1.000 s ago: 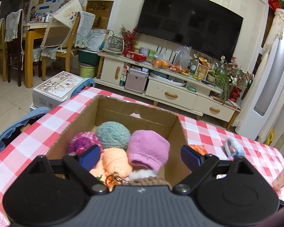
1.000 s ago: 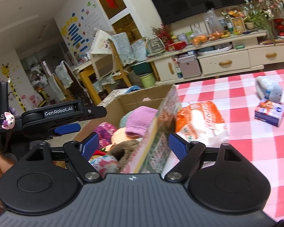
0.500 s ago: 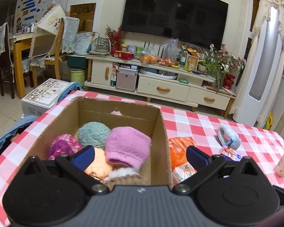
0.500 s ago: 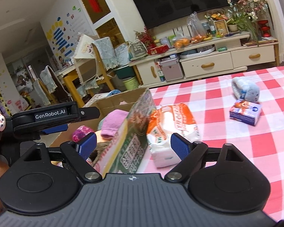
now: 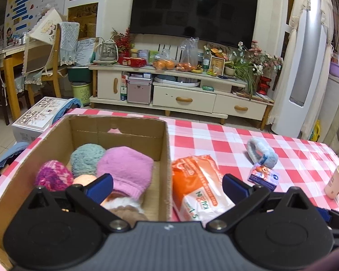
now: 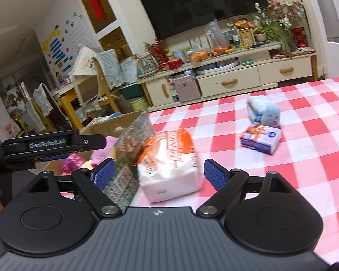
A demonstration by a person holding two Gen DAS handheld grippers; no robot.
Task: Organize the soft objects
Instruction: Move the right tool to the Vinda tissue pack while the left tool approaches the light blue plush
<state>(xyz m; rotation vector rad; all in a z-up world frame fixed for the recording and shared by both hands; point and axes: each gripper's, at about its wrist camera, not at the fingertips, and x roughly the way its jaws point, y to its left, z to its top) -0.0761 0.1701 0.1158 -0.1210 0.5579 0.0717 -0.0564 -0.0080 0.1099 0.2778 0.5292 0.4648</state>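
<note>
A cardboard box (image 5: 56,135) on the checked table holds several soft items, among them a pink hat (image 5: 124,169), a teal ball (image 5: 85,158) and a purple knit one (image 5: 52,176). An orange-and-white soft pack (image 5: 196,187) lies right of the box; it also shows in the right wrist view (image 6: 169,158). My left gripper (image 5: 167,186) is open, straddling the box's right wall. My right gripper (image 6: 159,175) is open just before the pack. The box (image 6: 126,153) shows at its left. A light blue plush (image 6: 262,111) lies farther right.
A small purple-and-white box (image 6: 260,140) sits in front of the blue plush. A paper cup (image 5: 336,181) stands at the table's right. The left gripper's body (image 6: 52,145) is at the right view's left. A TV stand (image 5: 180,90) lies beyond the table.
Both grippers have swung to the right, away from the box interior toward the orange pack. The blue plush and small box have come into fuller view. Both stay open.
</note>
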